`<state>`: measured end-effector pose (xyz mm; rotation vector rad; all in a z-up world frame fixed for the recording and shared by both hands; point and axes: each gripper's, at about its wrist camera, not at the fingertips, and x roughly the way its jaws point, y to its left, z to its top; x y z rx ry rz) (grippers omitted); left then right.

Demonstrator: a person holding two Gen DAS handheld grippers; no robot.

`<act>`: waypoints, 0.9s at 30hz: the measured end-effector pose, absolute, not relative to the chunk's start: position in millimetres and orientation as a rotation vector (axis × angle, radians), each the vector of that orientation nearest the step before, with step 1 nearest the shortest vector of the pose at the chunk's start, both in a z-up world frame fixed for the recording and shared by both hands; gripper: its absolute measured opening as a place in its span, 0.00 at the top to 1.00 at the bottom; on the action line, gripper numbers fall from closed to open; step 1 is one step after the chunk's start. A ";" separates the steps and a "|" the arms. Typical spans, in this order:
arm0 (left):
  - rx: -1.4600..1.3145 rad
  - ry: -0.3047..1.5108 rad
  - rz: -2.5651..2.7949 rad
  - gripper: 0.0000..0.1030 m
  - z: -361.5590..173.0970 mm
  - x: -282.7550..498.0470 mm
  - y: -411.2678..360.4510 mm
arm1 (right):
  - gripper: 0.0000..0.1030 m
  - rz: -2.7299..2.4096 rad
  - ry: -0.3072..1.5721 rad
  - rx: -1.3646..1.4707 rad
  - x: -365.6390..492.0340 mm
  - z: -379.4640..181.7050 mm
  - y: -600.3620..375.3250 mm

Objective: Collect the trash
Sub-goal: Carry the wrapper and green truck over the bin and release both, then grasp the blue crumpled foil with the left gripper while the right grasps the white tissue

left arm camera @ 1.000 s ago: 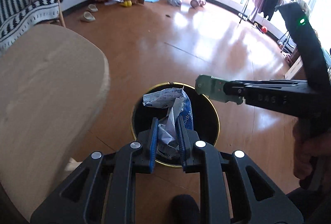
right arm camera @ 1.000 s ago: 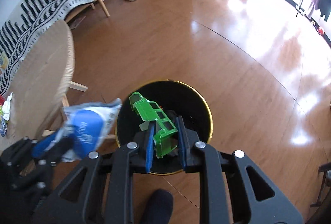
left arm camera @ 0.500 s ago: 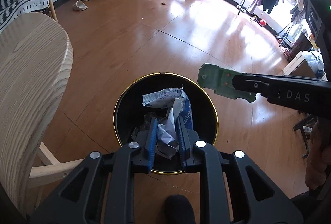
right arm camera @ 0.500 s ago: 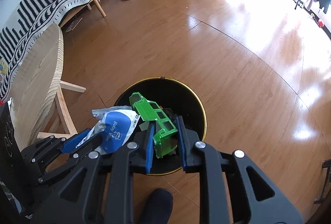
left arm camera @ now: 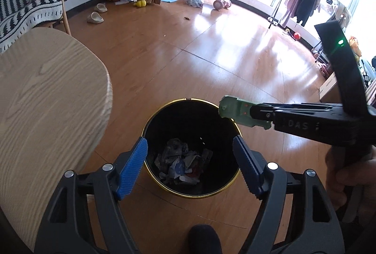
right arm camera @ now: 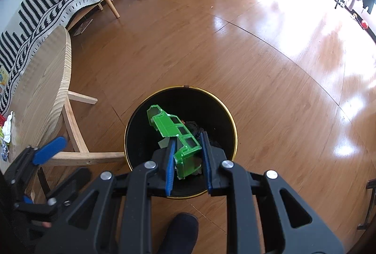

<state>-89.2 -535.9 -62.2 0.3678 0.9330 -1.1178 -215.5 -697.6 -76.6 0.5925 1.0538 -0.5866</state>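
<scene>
Item: green plastic toy shell [right arm camera: 175, 130], truck-body shape with open window cut-outs. Location: over the black bin [right arm camera: 231, 134] with gold rim, clamped at its near end in the right gripper [right arm camera: 187, 161]; far end juts toward 11 o'clock above the bin mouth. Seen side-on from the left wrist view as a pale green slab [left arm camera: 236, 110] at 2 o'clock of the bin [left arm camera: 150, 123].

Handling, judged: light, hollow, rigid thin-wall plastic; smooth, likely slippery under the ribbed blue pads [right arm camera: 169, 167]; window bars look like the weak points. Best held across the solid end wall, as now, not across the cut-outs. Should drop clean when released; long shape may catch the rim if tilted.

Right tongs: clenched on the toy shell, both pads pressing its sides.

Left gripper [left arm camera: 190, 164]: jaws opening, spread wide over the bin, nothing between them. Crumpled wrappers [left arm camera: 181, 166] lying at the bin bottom directly below.

Surroundings: round wooden table [left arm camera: 47, 99] at 9 o'clock of the bin, wooden floor [left arm camera: 211, 47], dark shoe toe [left arm camera: 203, 240] at 6 o'clock.
</scene>
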 end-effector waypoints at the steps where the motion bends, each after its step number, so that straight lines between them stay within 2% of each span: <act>1: 0.365 0.928 -1.118 0.29 -58.8 -89.3 -533.0 | 0.80 -0.591 1.055 0.590 -214.9 -76.9 -697.7; 2: 0.361 0.922 -1.115 0.28 -55.2 -91.4 -529.2 | 0.77 -0.590 1.058 0.593 -213.9 -77.4 -698.3; 3: 0.358 0.918 -1.113 0.26 -51.4 -90.2 -525.3 | 0.69 -0.588 1.064 0.602 -212.0 -77.9 -698.6; 4: 0.356 0.912 -1.110 0.26 -46.6 -88.4 -519.6 | 0.38 -0.590 1.063 0.607 -211.2 -77.6 -699.0; 5: 0.356 0.907 -1.104 0.26 -43.0 -86.5 -513.8 | 0.17 -0.595 1.050 0.606 -210.5 -75.2 -698.1; 10: 0.337 0.880 -1.050 0.24 -24.3 -69.3 -478.6 | 0.17 -0.555 1.019 0.594 -194.4 -60.5 -682.6; 12: 0.318 0.867 -1.015 0.18 -16.2 -58.2 -458.6 | 0.17 -0.524 1.013 0.563 -178.4 -52.4 -666.5; 16: 0.290 0.846 -0.917 0.16 -4.3 -29.1 -410.7 | 0.17 -0.450 0.992 0.521 -143.7 -37.0 -629.7; 18: 0.275 0.843 -0.866 0.13 -0.3 -15.4 -386.8 | 0.17 -0.403 0.988 0.495 -121.9 -29.1 -606.6; 27: 0.184 0.844 -0.593 0.12 9.8 55.0 -248.5 | 0.16 -0.190 0.979 0.371 -32.7 -3.5 -490.0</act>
